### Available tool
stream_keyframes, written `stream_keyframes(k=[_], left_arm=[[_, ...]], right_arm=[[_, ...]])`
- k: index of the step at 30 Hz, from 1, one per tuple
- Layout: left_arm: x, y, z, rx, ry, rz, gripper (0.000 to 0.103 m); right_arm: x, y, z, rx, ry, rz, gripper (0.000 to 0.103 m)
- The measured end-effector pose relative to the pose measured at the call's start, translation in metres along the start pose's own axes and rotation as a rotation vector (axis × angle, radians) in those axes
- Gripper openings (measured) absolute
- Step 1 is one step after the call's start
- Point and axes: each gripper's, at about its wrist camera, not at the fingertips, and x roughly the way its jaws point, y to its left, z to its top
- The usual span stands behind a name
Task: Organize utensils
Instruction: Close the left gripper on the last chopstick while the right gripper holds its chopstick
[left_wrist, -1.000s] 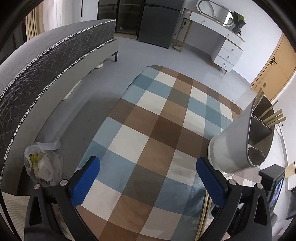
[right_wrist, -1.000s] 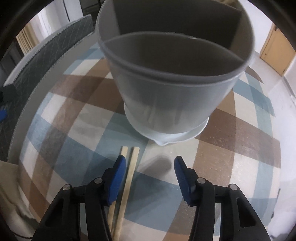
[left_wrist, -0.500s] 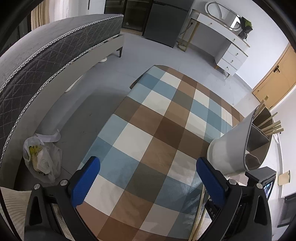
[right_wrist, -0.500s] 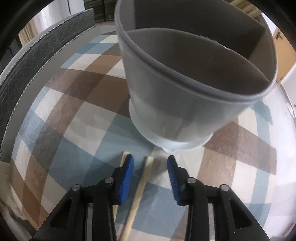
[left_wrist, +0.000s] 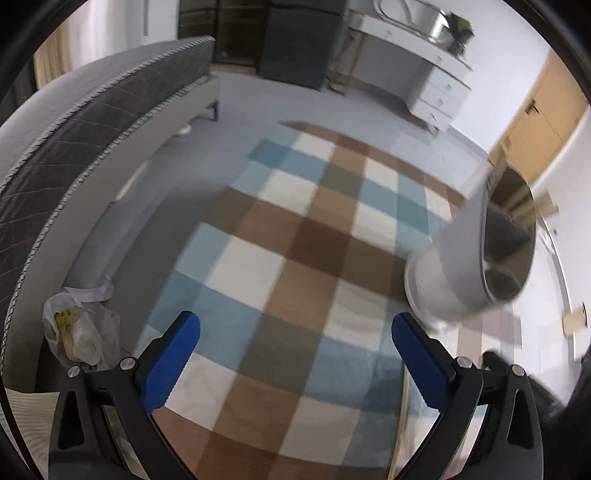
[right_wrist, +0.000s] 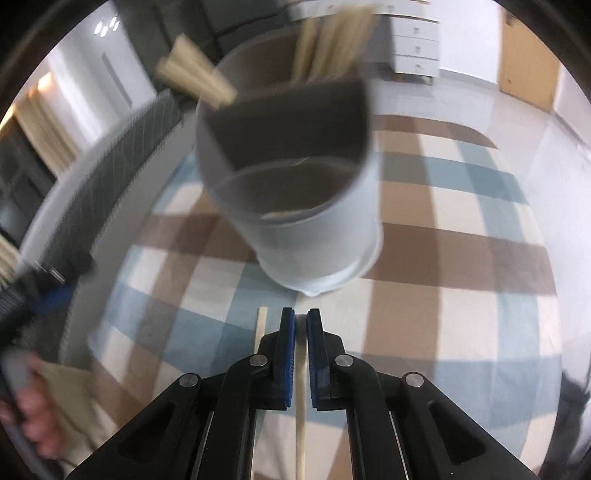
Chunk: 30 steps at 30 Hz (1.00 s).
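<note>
- Since 0.5 s ago: right gripper (right_wrist: 301, 325) has gone from half-open w/ a stick between the pads to clamped on one chopstick (right_wrist: 300, 413); holder now sits further off in the right wrist view, so the gripper has backed away or lifted.
- Left gripper (left_wrist: 295, 354) is spread wide as before, nothing between the pads; its view has swung a bit & is blurred.
- Held chopstick: runs lengthwise between the blue pads, its far end hidden behind them. Grip sits near that end, most of the length trailing back under the rig.
- 2nd chopstick (right_wrist: 260, 328) lies on the checked cloth (right_wrist: 461, 314) just beside the left pad, apart from the held one.
- Utensil holder (right_wrist: 306, 221): grey, upright on the cloth, divided into compartments; more sticks (right_wrist: 328, 40) stand in the far ones, near one looks mostly empty.
- Handling, my guess: thin wood or bamboo, v. light, stiff, smooth — can pivot in an end grip. Firm squeeze is safe, it won't crush.
- Better hold would be nearer mid-length for control; w/ this grip tilt slowly so the long tail doesn't swing.
- Holder prob. light plastic; could tip if a stick jabs the rim.
</note>
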Motion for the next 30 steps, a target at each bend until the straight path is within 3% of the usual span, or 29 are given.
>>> stream_keyframes(k=[4, 8, 15, 18, 22, 28, 30], left_arm=[[0.01, -0.014, -0.012, 0.054, 0.081, -0.047, 0.101], [0.015, -0.032, -0.021, 0.104, 0.128, -0.067, 0.101], [0.034, -0.063, -0.027, 0.207, 0.17, -0.01, 0.101], [0.045, -0.077, -0.027, 0.24, 0.195, 0.0, 0.096], [0.062, -0.091, -0.024, 0.247, 0.236, 0.008, 0.091], [0.085, -0.103, -0.029, 0.246, 0.289, 0.034, 0.068], [0.09, -0.106, -0.032, 0.245, 0.29, 0.043, 0.066]], right_arm=[[-0.034, -0.031, -0.002, 0.105, -0.072, 0.034, 0.006], [-0.062, -0.068, -0.006, 0.26, -0.128, 0.124, 0.006], [-0.057, -0.096, -0.017, 0.433, -0.147, 0.234, 0.006], [-0.058, -0.112, -0.022, 0.522, -0.149, 0.284, 0.006], [-0.055, -0.125, -0.026, 0.563, -0.13, 0.271, 0.005], [-0.053, -0.136, -0.031, 0.581, -0.114, 0.263, 0.005], [-0.053, -0.137, -0.031, 0.582, -0.113, 0.268, 0.005]])
